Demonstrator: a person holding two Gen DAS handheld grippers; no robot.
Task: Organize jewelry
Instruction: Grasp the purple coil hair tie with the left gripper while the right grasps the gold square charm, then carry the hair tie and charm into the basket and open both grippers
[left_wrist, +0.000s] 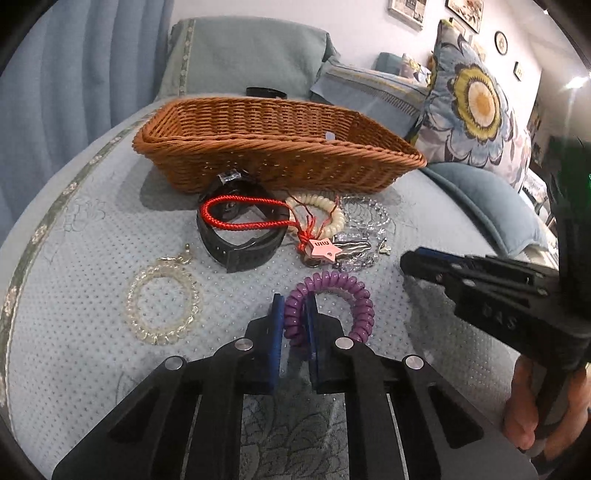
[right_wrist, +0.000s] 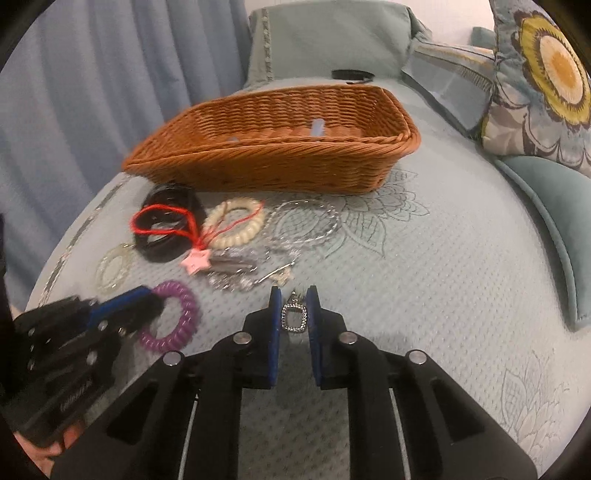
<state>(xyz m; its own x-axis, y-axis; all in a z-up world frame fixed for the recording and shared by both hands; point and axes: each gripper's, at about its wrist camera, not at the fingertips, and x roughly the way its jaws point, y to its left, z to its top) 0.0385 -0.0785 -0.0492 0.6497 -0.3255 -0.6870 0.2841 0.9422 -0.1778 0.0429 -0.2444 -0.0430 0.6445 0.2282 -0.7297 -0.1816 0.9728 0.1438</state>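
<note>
Left tongs (left_wrist: 295, 314) pinch the purple coil bracelet (left_wrist: 332, 306). Right tongs (right_wrist: 293, 314) straddle the square pendant (right_wrist: 294, 319), slightly spread; the basket (right_wrist: 273, 147) lies straight ahead.

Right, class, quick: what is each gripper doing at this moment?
Left gripper: closed on the purple coil bracelet.
Right gripper: fingers either side of the small rhinestone pendant; grip cannot be told.

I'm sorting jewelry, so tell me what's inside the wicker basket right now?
The wicker basket shows only bare weave inside, with pale gaps in its far wall; no jewelry is visible. The near wall hides part of the floor, so that strip can't be checked.
</note>
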